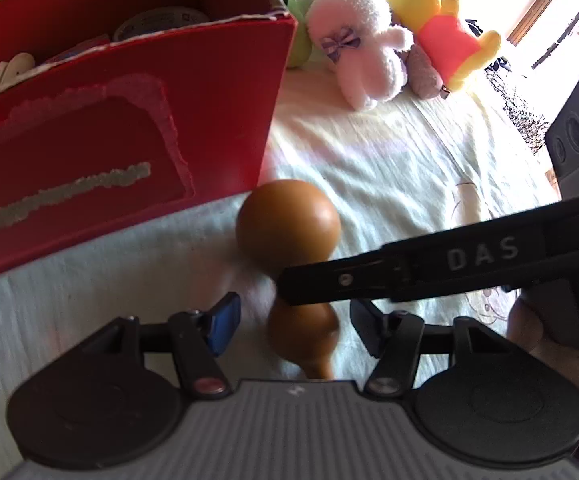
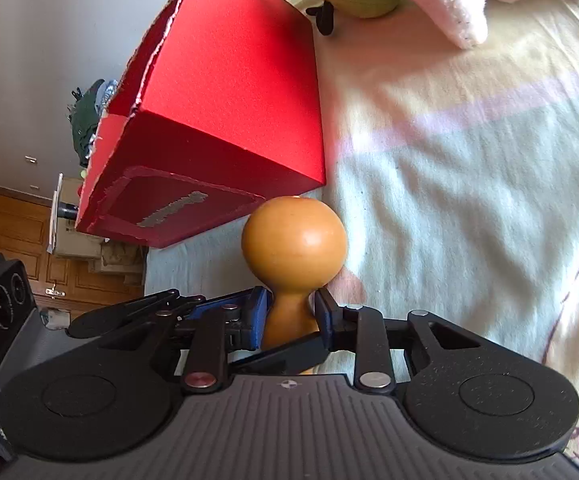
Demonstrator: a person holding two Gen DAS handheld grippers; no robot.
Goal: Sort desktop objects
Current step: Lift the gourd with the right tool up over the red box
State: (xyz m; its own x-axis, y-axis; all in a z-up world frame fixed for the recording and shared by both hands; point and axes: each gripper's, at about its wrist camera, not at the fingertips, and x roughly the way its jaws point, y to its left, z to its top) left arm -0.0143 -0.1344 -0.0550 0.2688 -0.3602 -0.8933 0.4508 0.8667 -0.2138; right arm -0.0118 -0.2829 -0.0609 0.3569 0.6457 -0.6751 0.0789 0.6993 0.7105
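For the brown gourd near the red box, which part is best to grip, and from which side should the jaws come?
Grip the gourd at its narrow waist, probably from the sides, one jaw on each side. The round bulbs above and below the waist would likely keep it from slipping. The right gripper already closes there. The left gripper is open around the lower bulb. The red box stands close behind.

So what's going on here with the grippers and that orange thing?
A person is sorting things with two handheld grippers. The right gripper is clamped on the narrow waist of a brown gourd, held just in front of the red cardboard box. The left gripper is open, with its fingers either side of the gourd's lower bulb. The box already holds a few items. Plush toys lie on the pale cloth behind.
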